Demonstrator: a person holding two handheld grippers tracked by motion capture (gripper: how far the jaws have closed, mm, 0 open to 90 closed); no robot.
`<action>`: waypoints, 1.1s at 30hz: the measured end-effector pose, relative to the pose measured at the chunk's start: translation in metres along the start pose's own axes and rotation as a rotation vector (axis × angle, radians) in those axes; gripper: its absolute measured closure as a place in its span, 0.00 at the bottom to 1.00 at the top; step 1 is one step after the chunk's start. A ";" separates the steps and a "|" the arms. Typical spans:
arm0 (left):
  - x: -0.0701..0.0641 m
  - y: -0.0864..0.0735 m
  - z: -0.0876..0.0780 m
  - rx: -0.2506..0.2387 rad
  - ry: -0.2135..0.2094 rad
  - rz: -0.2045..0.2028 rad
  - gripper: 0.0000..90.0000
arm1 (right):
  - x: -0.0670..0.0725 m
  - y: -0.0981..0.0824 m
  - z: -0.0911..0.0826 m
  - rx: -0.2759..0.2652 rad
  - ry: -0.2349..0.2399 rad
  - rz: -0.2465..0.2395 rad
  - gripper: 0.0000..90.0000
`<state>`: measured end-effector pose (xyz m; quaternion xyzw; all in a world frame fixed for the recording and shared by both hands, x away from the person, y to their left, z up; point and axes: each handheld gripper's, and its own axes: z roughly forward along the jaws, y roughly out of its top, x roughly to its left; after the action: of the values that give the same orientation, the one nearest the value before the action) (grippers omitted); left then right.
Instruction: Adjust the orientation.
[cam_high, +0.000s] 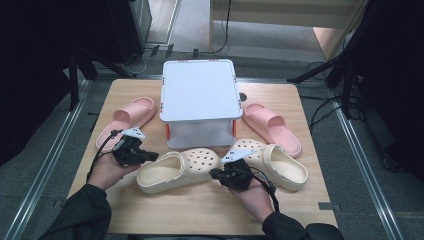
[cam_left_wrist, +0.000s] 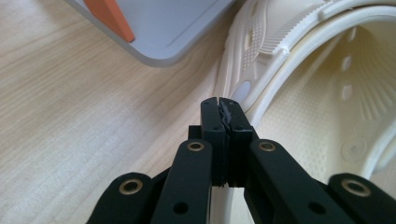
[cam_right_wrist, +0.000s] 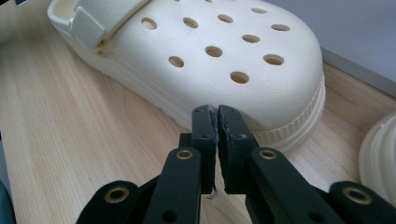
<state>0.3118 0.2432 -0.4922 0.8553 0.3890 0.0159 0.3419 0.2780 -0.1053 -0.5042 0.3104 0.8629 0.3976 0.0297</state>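
The cream clog (cam_high: 176, 171) is flanked lengthwise — left tongs (cam_high: 150, 156) at its heel, right tongs (cam_high: 216, 174) at its toe — both shut, empty.

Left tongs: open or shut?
Shut. In the left gripper view the left tongs have jaws pressed together, nothing between, beside the cream clog.

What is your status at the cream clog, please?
Left tongs shut at heel rim of cream clog. Right tongs shut at its toe. Nothing gripped. Grey box close behind.
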 end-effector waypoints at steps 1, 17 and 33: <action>-0.001 -0.001 0.000 0.000 -0.001 0.003 1.00 | -0.001 0.000 0.000 0.002 0.002 0.004 0.96; -0.026 -0.013 -0.002 0.018 -0.027 0.034 1.00 | -0.016 0.010 0.004 0.014 0.010 0.052 0.99; -0.055 -0.028 -0.007 -0.017 -0.085 0.033 1.00 | -0.021 0.028 0.014 0.012 0.034 0.035 1.00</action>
<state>0.2532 0.2225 -0.4905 0.8585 0.3598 -0.0114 0.3653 0.3139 -0.0938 -0.4984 0.3187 0.8602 0.3979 0.0064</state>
